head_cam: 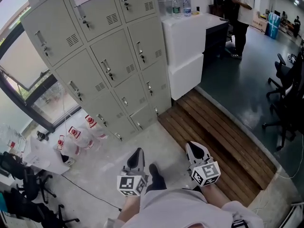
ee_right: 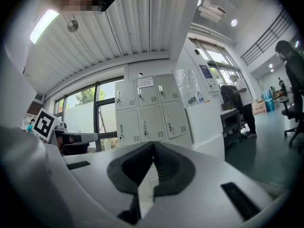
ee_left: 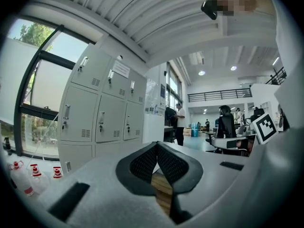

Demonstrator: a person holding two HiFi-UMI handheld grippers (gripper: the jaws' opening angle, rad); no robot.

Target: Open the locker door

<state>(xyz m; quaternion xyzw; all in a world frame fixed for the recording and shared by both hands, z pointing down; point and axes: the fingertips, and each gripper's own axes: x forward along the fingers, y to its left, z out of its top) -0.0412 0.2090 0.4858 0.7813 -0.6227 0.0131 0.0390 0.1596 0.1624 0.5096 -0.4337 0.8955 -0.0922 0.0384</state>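
Note:
A block of pale grey lockers [head_cam: 102,56] stands ahead on the left, every door closed, each with a small handle and a vent. The lockers [ee_left: 102,113] also fill the left of the left gripper view and the lockers [ee_right: 149,113] sit mid-frame in the right gripper view. My left gripper [head_cam: 136,156] and right gripper [head_cam: 195,152] hang low near my body, well short of the lockers. Both are shut with nothing between the jaws, the tips meeting at the left gripper [ee_left: 156,146] and the right gripper [ee_right: 153,145].
A white counter [head_cam: 187,42] with bottles adjoins the lockers on the right. A person [head_cam: 242,13] stands beyond it. Red-capped water jugs [head_cam: 78,137] sit on the floor at the lockers' left. Wooden decking [head_cam: 223,141] runs right; office chairs [head_cam: 285,94] stand at the far right.

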